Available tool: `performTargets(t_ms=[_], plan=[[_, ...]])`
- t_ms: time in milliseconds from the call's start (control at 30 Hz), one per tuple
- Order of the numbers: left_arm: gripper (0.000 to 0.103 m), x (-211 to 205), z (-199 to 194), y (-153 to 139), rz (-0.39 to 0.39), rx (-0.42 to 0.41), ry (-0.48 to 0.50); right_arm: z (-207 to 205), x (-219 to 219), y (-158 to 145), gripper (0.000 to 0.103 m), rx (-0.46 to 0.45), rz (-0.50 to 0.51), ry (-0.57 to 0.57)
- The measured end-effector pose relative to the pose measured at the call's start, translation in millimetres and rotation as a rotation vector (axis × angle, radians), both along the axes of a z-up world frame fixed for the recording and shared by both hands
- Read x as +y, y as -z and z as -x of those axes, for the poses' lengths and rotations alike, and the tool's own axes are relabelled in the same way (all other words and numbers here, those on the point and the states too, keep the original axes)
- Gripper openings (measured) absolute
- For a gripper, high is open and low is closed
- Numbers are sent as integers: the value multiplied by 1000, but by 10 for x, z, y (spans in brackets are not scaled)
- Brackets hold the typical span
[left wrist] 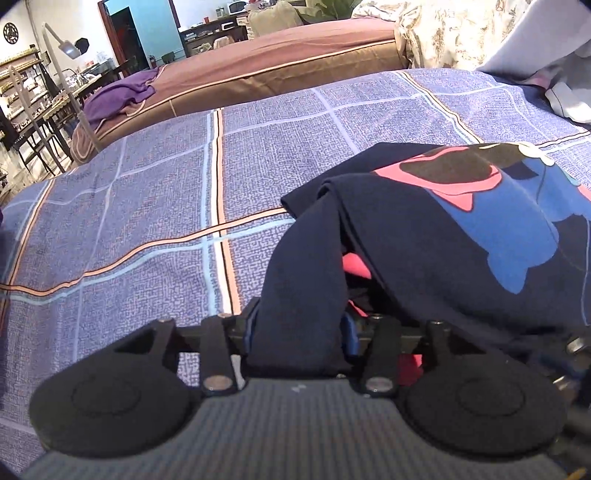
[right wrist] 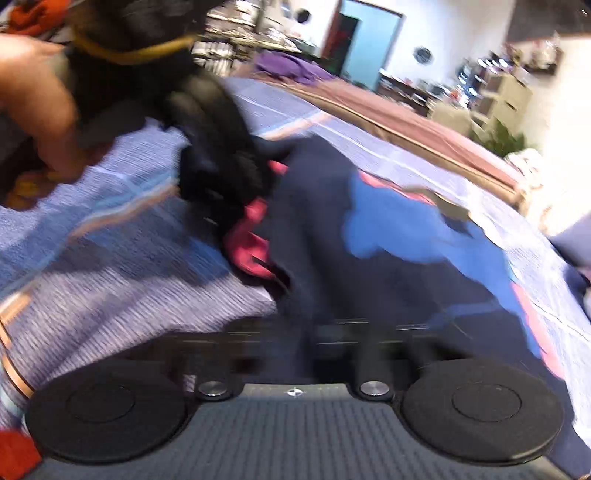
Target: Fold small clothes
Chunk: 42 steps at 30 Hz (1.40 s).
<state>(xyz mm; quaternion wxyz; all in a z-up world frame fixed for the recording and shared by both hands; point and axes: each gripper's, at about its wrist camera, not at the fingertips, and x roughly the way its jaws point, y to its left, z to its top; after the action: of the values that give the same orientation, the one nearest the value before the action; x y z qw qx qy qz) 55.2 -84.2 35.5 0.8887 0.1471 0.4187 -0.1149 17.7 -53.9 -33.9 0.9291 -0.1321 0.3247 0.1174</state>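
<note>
A small navy garment (left wrist: pixel 424 236) with a blue, pink and black print lies on the checked purple-blue bedspread (left wrist: pixel 147 206). My left gripper (left wrist: pixel 299 328) is shut on a navy edge of it and holds that fold lifted; cloth hides the fingertips. In the blurred right wrist view the same garment (right wrist: pixel 388 258) spreads ahead, with a pink inner part (right wrist: pixel 251 240) showing. My right gripper (right wrist: pixel 314 332) is shut on its near navy edge. The left gripper (right wrist: pixel 236 173) and the hand holding it show at upper left there.
A brown-covered bed (left wrist: pixel 277 70) with a purple cloth (left wrist: pixel 118 96) stands beyond the bedspread. Floral bedding (left wrist: pixel 461 33) and pale cloth (left wrist: pixel 569 99) lie at the far right. Shelves, chairs and a lamp stand at the far left.
</note>
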Motion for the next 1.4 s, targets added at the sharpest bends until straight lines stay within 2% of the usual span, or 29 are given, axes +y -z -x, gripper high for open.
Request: performTargets(t_ms=[67,100,200,267,300,400,467,533,600,667,733,833,867,900,1000,1033,1100,1133,1167,1200,1233,1300,1367,1400], plan=[[44,-1,-18,26,-7,-5,5,26,-368,-201,6,21,-161,89],[45,-20,-33,40,-21,-12,11,53,-594,-326,6,28,-275,121],[49,-118,-137,68,-87,-56,26,199,-1372,-756,7,43,-711,187],[49,-179,-320,55,-129,-95,6,314,-1727,-1060,8,107,-935,84],[49,-203,-445,32,-155,-125,-19,416,-1803,-1247,8,112,-995,-5],[49,-198,-900,-74,-209,-195,-123,716,-1730,-1649,8,177,-1089,-273],[47,-86,-1208,-199,-209,-218,-225,906,-1580,-1746,8,248,-1164,-419],[46,87,-1394,-367,-213,-248,-308,982,-1478,-1742,8,294,-1231,-503],[47,321,-1480,-555,-181,-248,-354,922,-1365,-1629,9,372,-1286,-578],[48,587,-1438,-739,-160,-258,-400,836,-1128,-1431,10,500,-1332,-671],[55,864,-1277,-903,-127,-268,-428,896,-829,-1268,10,616,-1400,-762],[69,1261,-922,-1093,-111,-301,-437,828,-456,-932,11,871,-1451,-815],[73,1404,-815,-1140,-108,-314,-457,790,-274,-838,11,960,-1455,-856],[74,1524,-709,-1160,-107,-321,-483,756,-70,-771,11,1051,-1412,-898],[75,1843,-491,-1142,-136,-314,-556,758,402,-609,12,1188,-1264,-951],[75,1895,-454,-1099,-148,-291,-553,744,511,-560,15,1211,-1215,-953],[78,1844,-396,-983,-218,-229,-466,713,564,-512,45,1180,-1101,-839],[81,1782,-351,-923,-275,-224,-434,702,479,-538,55,1136,-1068,-800],[94,1712,-309,-860,-323,-221,-413,658,362,-585,79,1072,-1069,-757],[103,1669,-275,-816,-340,-213,-402,608,191,-645,90,1000,-1089,-718],[103,1647,-234,-791,-326,-206,-395,556,7,-727,91,924,-1094,-685],[103,1620,-155,-782,-245,-180,-375,452,-441,-923,96,734,-1070,-582],[103,1589,-131,-759,-164,-135,-354,391,-950,-1065,103,539,-1023,-461],[103,1552,-127,-721,-146,-98,-331,356,-1189,-1101,103,445,-979,-375]])
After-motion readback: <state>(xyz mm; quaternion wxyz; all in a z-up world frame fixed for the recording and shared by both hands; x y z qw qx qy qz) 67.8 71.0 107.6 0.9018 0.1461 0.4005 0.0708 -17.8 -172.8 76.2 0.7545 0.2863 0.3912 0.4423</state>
